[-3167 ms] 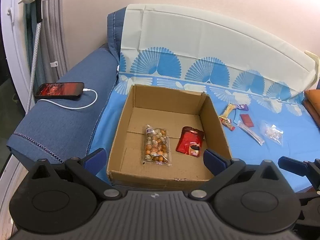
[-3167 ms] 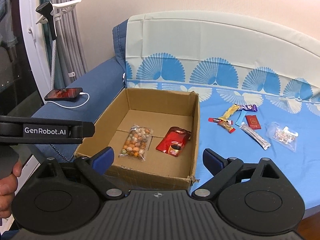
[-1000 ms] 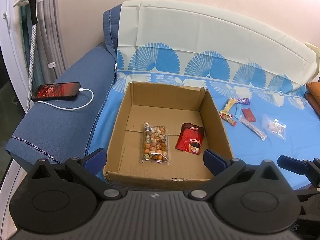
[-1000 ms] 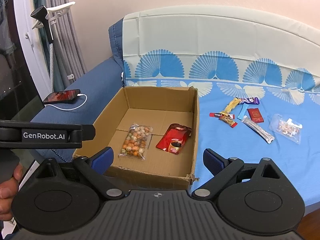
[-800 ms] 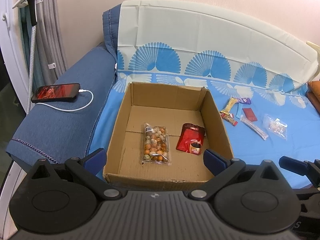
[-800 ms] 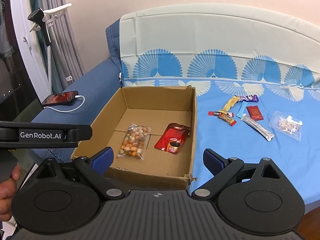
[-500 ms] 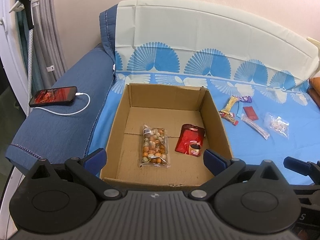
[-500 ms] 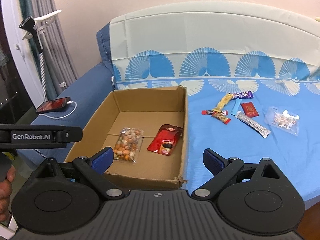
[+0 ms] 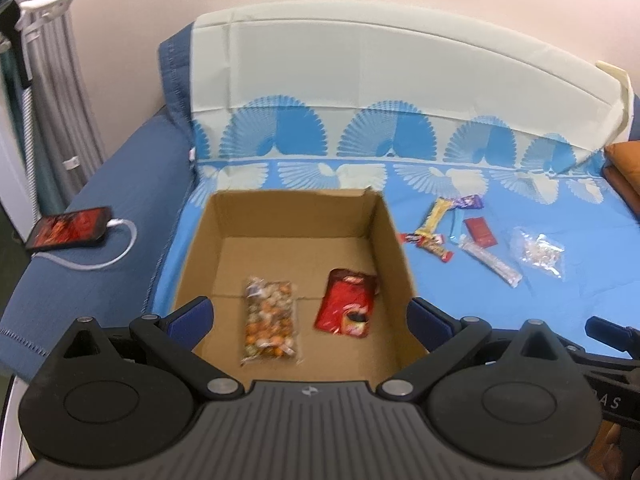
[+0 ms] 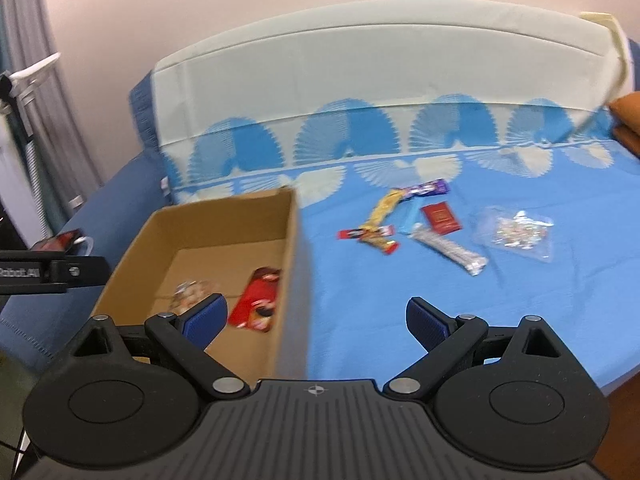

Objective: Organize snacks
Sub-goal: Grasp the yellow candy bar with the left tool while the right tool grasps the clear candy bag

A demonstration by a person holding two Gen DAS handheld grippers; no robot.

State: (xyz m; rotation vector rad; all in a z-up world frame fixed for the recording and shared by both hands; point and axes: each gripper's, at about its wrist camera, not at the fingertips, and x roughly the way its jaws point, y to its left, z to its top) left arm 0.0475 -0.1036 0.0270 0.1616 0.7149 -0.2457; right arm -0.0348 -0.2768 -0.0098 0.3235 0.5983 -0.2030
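Observation:
A cardboard box [image 9: 392,240] [image 10: 294,240] rests on the blue sheet and holds a clear bag of nuts [image 9: 270,318] and a red packet [image 9: 348,306] [image 10: 258,300]. To its right lie loose snacks: a yellow bar [image 10: 382,210], a purple wrapper [image 10: 428,189], a red square packet [image 10: 440,218], a silver stick [image 10: 450,249] and a clear candy bag [image 10: 518,232] [image 9: 538,252]. My left gripper [image 9: 310,314] is open in front of the box. My right gripper [image 10: 316,316] is open over the box's right wall, short of the snacks.
A phone [image 9: 70,227] on a white charging cable lies on the blue sofa arm at left. The padded backrest runs behind. An orange cushion [image 10: 628,116] sits at far right. Curtains and a white stand are at the left edge.
My right gripper has swung to the right, so the loose snacks are now more central and the box has slid left. The left view has shifted slightly. Both grippers stay open.

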